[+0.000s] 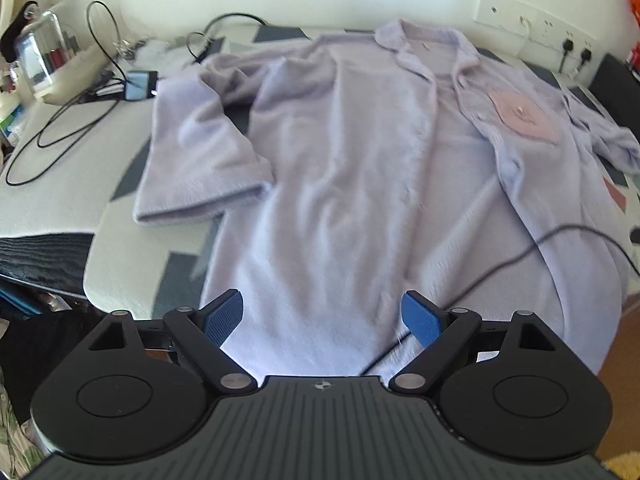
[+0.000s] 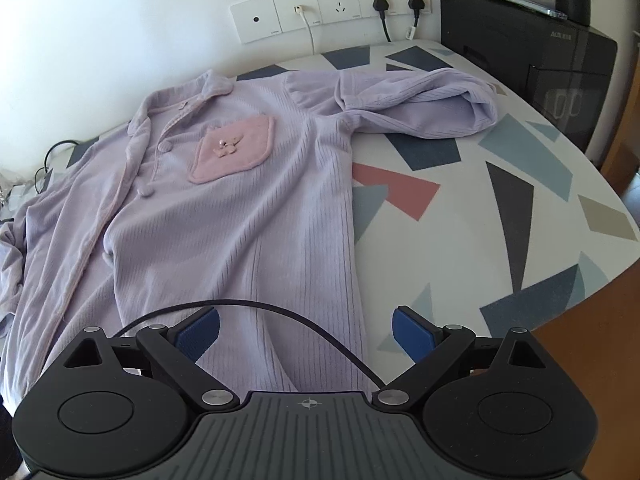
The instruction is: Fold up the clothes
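A lilac button-front top (image 1: 340, 168) lies spread face up on the patterned table (image 1: 60, 184), collar toward the wall. Its pink chest pocket (image 2: 234, 148) bears a small bow. One sleeve (image 1: 196, 152) lies bent out to the left, and the other sleeve (image 2: 420, 100) is folded back near the far right. My left gripper (image 1: 322, 316) hovers open over the hem, nothing between its blue pads. Over the top's right side edge near the hem, my right gripper (image 2: 306, 330) also stands open and empty. A black cable (image 2: 256, 308) arcs across the fabric in front of it.
Wall sockets (image 2: 332, 8) with plugs sit behind the table. A black appliance (image 2: 528, 52) stands at the far right corner. Loose black cables (image 1: 60, 128), a small blue device (image 1: 140, 85) and clutter lie at the left end. The table's right edge (image 2: 592, 280) drops to the floor.
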A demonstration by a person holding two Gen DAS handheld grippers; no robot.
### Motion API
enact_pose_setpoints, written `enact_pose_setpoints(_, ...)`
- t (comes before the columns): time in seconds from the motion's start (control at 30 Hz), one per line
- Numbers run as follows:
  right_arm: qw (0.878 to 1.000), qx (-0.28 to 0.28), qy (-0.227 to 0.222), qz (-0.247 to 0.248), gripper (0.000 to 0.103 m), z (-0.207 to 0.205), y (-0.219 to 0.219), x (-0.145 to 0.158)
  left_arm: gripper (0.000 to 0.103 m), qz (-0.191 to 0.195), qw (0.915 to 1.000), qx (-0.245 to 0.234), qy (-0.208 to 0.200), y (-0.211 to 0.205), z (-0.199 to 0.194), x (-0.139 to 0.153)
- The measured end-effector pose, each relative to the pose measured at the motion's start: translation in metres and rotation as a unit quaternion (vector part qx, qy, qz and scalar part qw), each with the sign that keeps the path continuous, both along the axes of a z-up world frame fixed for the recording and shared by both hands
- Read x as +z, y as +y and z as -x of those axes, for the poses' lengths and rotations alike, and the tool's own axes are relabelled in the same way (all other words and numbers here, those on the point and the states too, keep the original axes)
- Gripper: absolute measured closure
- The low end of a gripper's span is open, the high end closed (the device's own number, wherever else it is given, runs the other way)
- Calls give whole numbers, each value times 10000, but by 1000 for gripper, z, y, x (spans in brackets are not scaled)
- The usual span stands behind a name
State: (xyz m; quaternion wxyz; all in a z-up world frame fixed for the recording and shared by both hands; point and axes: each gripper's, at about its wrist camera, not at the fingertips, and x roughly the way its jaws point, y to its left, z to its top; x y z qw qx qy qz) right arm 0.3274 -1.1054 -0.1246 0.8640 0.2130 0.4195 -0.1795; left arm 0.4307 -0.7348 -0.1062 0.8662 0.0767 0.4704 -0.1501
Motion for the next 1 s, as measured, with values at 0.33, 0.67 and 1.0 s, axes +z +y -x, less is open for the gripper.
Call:
enact_pose_setpoints(0.33,10000,-61,-8,16,11,-2,-5,2,12,-76,9994,146,-304,-9,-27,7)
enact_pose_setpoints(0.67,9998,-192,27,-13,11,-8,-14,-2,12,-218,9992,-197,-272,-37,-40,0)
enact_pose_setpoints(1.0,9995,-309,2,-56,12,-19,-22,-7,12,-265,9995,-135,-123,-45,-66,-10)
